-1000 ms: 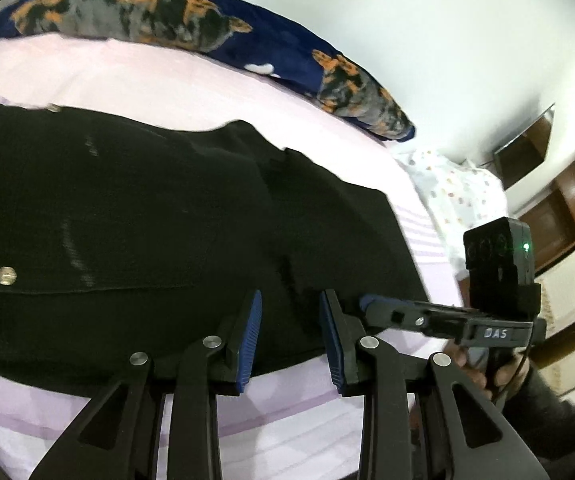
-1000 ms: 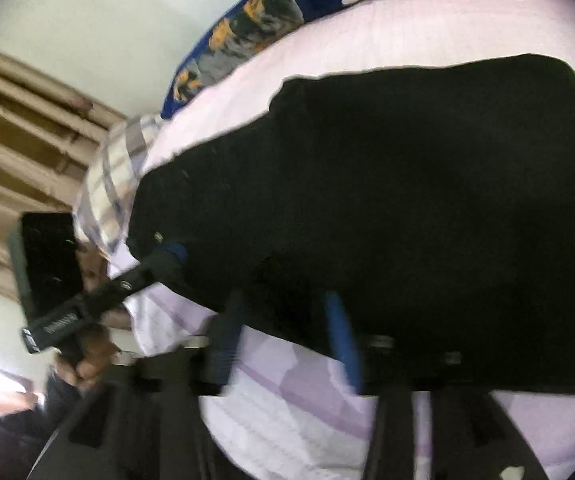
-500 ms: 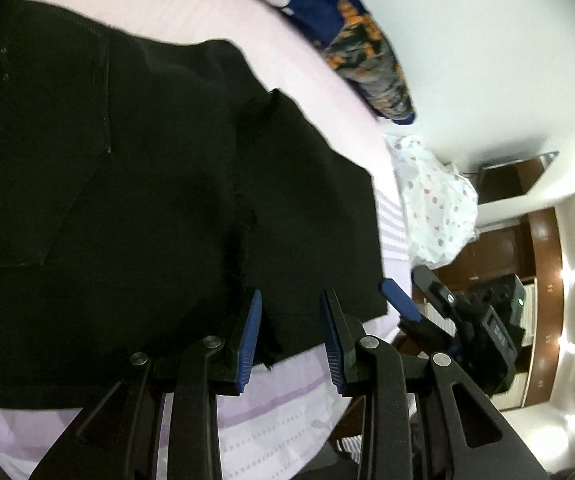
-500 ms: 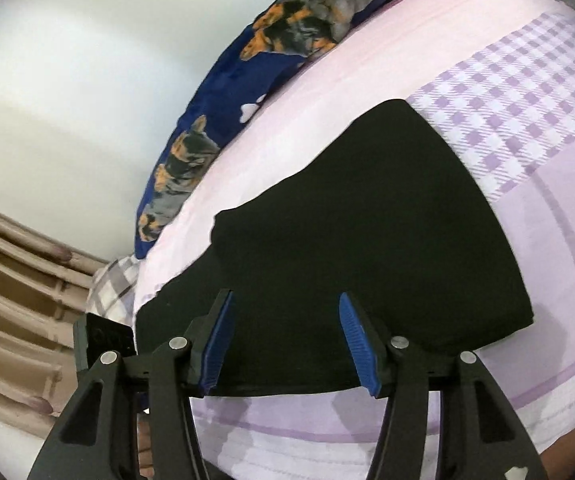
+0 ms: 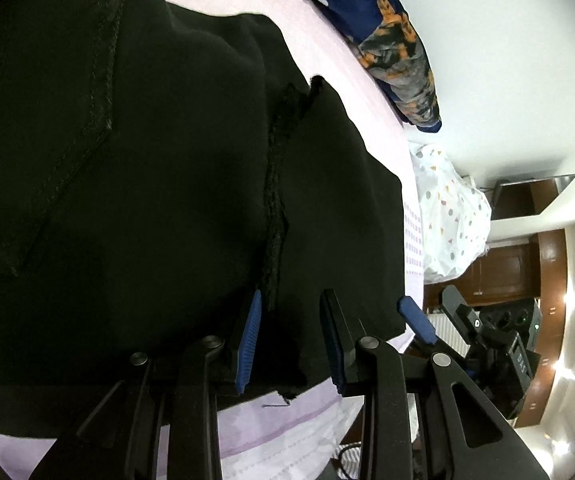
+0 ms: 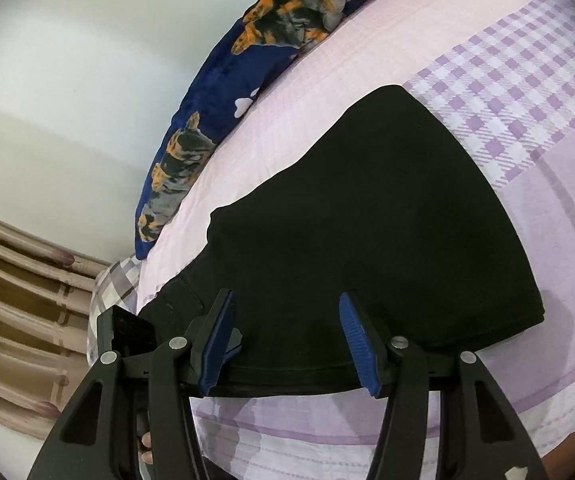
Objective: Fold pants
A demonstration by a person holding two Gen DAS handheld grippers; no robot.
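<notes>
Pants (image 5: 135,184) run past left view's left edge; pants' near hem hidden behind right tool (image 6: 287,340).

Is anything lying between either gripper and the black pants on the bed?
Nothing visible. The left gripper and right gripper both sit with open jaws at the near edge of the pants, with only the bedsheet around them. The blue pillow lies beyond the pants.

A bed (image 6: 367,80) carries everything, its sheet pink toward the wall and lilac check and stripes nearer. Black pants (image 6: 367,240) lie flat on it, and a navy pillow (image 6: 215,92) with orange-and-grey dogs lies along the far edge.
</notes>
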